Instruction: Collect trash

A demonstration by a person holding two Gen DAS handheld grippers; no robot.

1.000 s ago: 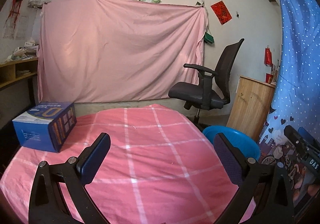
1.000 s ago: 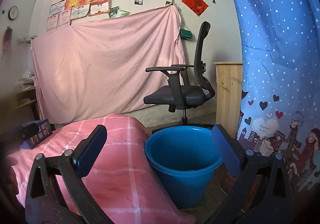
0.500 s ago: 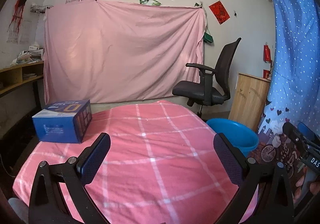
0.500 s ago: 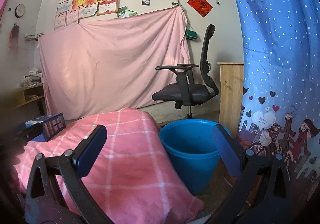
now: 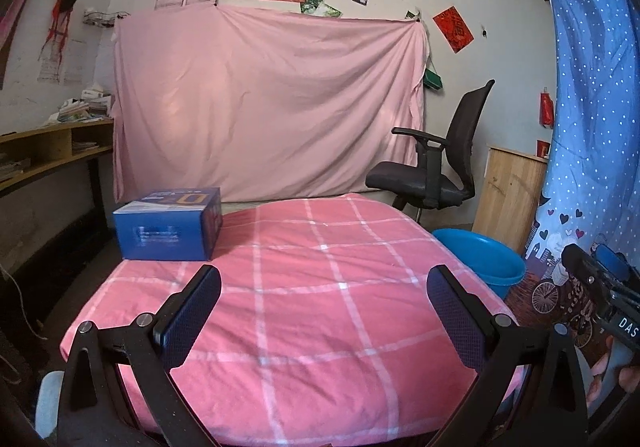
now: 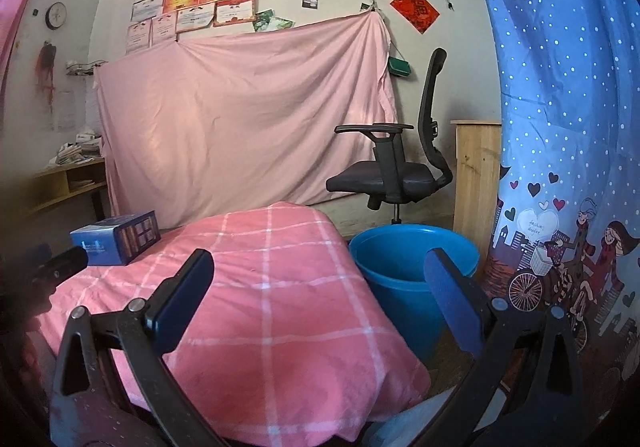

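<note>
Left wrist view gives me the room from largest down: a pink sheet hangs across the back wall, and a blue dotted curtain falls along the right edge. Below the sheet stands the counter, draped in a pink checked cloth. A black office chair sits beyond its far right corner, with a wooden cabinet just beside it against the curtain. A blue bucket stands on the floor at the counter's right side, between counter and curtain; I cannot tell from either view what lies inside. A blue box rests flat on the counter's far left corner. I see no loose trash on the cloth.

My left hand-held gripper hovers above the near part of the counter, jaws wide apart with nothing between them. My right hand-held gripper hangs over the counter's right edge, jaws likewise spread and empty, its right finger in front of the bucket. Part of the right one shows at the left view's right edge, with fingertips of a hand under it.
</note>
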